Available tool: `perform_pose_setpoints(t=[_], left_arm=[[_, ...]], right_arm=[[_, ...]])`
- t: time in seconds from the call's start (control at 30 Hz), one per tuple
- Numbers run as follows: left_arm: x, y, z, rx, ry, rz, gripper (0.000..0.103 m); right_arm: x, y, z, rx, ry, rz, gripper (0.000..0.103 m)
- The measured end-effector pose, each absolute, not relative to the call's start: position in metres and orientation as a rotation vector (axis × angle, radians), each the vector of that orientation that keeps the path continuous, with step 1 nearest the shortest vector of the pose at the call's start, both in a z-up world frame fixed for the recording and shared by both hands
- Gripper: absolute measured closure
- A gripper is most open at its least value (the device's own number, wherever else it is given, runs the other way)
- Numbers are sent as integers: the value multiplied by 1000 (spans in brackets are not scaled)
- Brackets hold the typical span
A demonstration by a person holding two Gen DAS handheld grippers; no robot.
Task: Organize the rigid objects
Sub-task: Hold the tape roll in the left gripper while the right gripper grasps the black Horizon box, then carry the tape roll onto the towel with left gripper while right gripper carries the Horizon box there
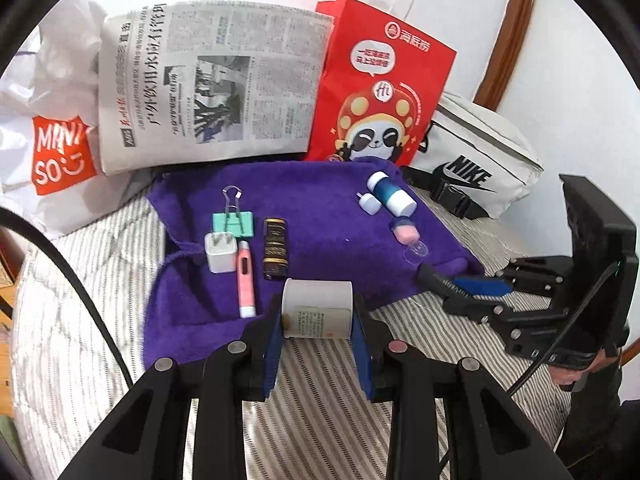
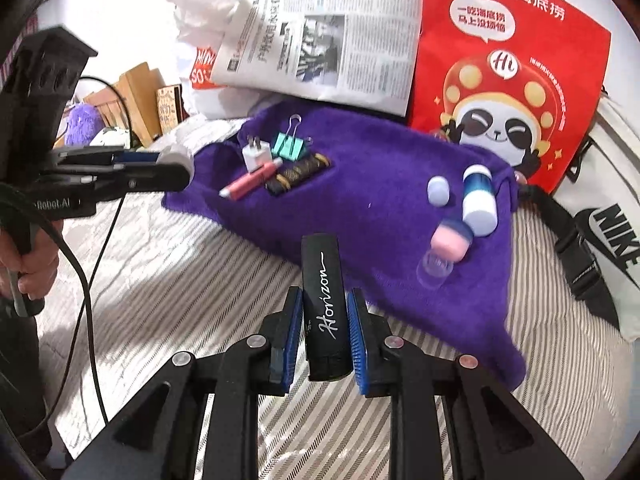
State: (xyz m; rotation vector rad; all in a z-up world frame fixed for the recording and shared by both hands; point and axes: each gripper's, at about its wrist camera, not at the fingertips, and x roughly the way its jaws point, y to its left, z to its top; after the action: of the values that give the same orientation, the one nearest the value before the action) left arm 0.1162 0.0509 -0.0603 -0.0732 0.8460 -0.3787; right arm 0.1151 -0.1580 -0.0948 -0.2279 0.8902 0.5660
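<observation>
Both grippers hold something — each thing waits for a spot on the purple towel.

The left gripper [image 1: 318, 354] has its jaws pressed on a white jar [image 1: 317, 308], at the near edge of the purple towel [image 1: 328, 232]. The right gripper [image 2: 323, 338] has its jaws tight on a black case [image 2: 323, 300] that says "Horizon", over the striped bed [image 2: 180, 280], just near of the towel. I think this is the carrying step — next, each thing must be set down in a free spot by its group. On the towel's far left lie one green clip [image 1: 233, 224], one white plug [image 1: 220, 254], one pink pen [image 1: 245, 280] and one dark tube [image 1: 275, 252]. On the right lie one blue bottle [image 1: 391, 194], one small white cap [image 1: 369, 202] and one pink pot [image 1: 405, 232]. Behind stand one newspaper [image 1: 208, 84] and one red bag [image 1: 380, 88].
</observation>
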Motion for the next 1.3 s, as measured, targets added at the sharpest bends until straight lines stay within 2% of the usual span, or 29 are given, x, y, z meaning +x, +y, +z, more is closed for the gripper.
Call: perform_pose_setpoints(t=[0.33, 0.7, 1.3], left_arm=[[148, 58, -33, -63, 829, -385, 73], [212, 45, -19, -103, 809, -421, 73], [244, 46, -70, -78, 907, -373, 73]], right_arm=[[169, -150, -68, -220, 869, 561, 80], [228, -149, -67, -155, 883, 514, 80], [257, -163, -108, -178, 979, 449, 80]])
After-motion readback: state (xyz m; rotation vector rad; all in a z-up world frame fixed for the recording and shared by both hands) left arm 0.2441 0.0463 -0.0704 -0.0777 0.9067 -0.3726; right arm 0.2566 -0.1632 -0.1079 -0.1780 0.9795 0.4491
